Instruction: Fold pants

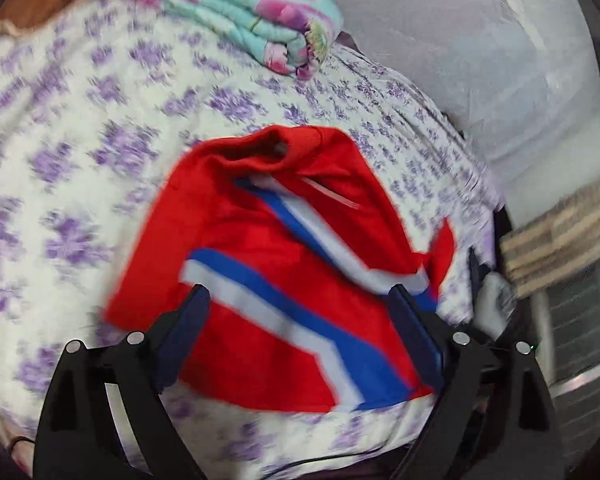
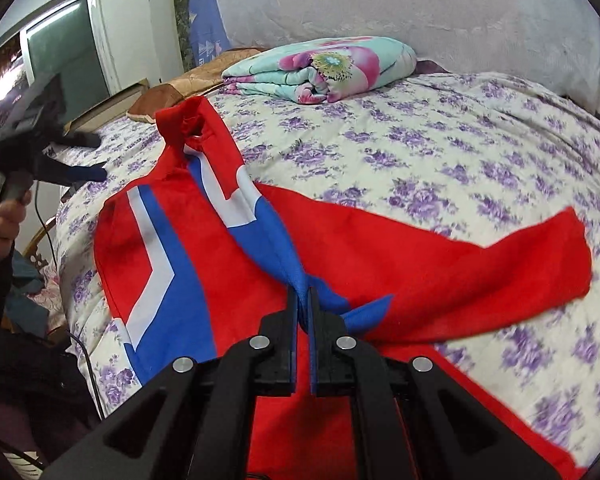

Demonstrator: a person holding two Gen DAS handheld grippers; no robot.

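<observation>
Red pants (image 2: 400,248) with blue and white stripes lie spread on the bed; they also show in the left wrist view (image 1: 268,264). My right gripper (image 2: 303,294) is shut on a fold of the blue and red fabric near the middle of the pants, lifting it slightly. My left gripper (image 1: 300,296) is open and empty, its jaws wide apart above the striped part of the pants. In the right wrist view the left gripper (image 2: 96,156) hovers at the far left, apart from the pants. One leg end (image 2: 556,252) lies to the right.
The bed has a white sheet with purple flowers (image 2: 440,148). A folded turquoise floral quilt (image 2: 324,68) lies at the back, also in the left wrist view (image 1: 252,16). A brown pillow (image 2: 164,96) lies at the back left. A wall (image 2: 380,0) runs behind.
</observation>
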